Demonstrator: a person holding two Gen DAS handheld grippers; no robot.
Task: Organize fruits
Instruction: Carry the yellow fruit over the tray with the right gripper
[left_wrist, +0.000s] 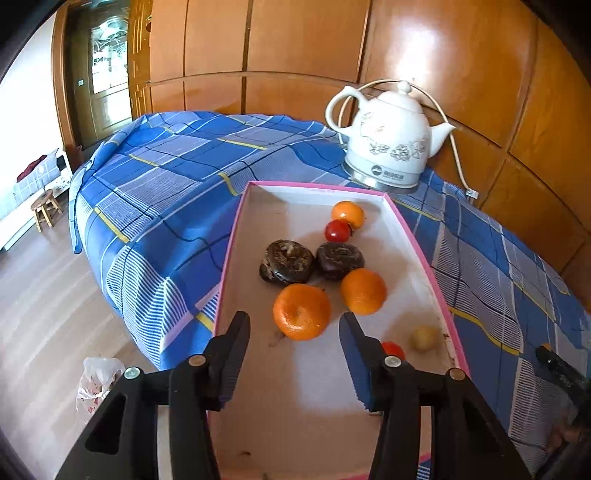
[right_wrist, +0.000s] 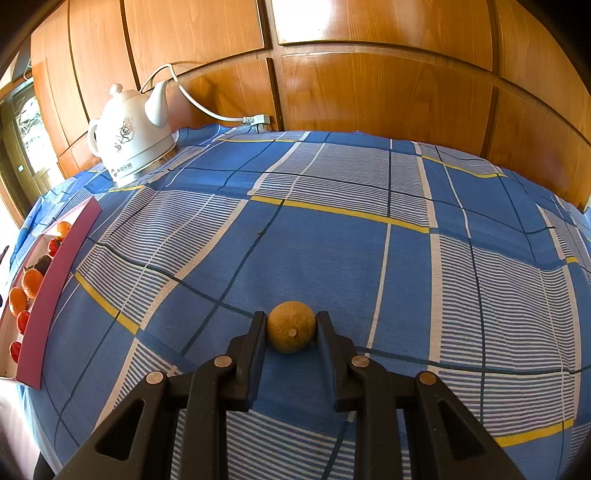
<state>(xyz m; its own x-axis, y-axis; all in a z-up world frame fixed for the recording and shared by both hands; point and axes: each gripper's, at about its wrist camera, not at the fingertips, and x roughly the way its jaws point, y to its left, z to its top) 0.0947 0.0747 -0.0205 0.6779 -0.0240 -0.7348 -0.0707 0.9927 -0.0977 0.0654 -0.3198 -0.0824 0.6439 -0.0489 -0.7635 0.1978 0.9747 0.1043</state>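
- From the left wrist view, the left tool (left_wrist: 293, 319) hung over the near end of a shallow pink-rimmed box (left_wrist: 417, 236) that lay on a bench covered with a blue plaid cloth (left_wrist: 166, 177).
- Its jaws stood apart with nothing pressed between them; a large tangerine (left_wrist: 301, 312) lay on the box floor just beyond the tips.
- A second tangerine (left_wrist: 364, 291) lay just beside it, two dark wrinkled fruits (left_wrist: 288, 261) behind them, then a small red fruit (left_wrist: 338, 230) touching a third tangerine (left_wrist: 347, 214) near the far wall.
- A pale yellowish fruit (left_wrist: 424, 338) and another red one (left_wrist: 393, 349) lay by the right wall.
- A white ceramic kettle (left_wrist: 388, 144) stood behind the box.
- From the right wrist view, the right tool (right_wrist: 291, 325) was narrow, its pads clamped on a round tan fruit (right_wrist: 291, 330) low over the cloth.
- That fruit was well apart from the box, which showed at the left edge with its fruit inside.
- The kettle stood at the far left, its white cord (right_wrist: 199, 103) running along the wooden wall panels (right_wrist: 369, 92).
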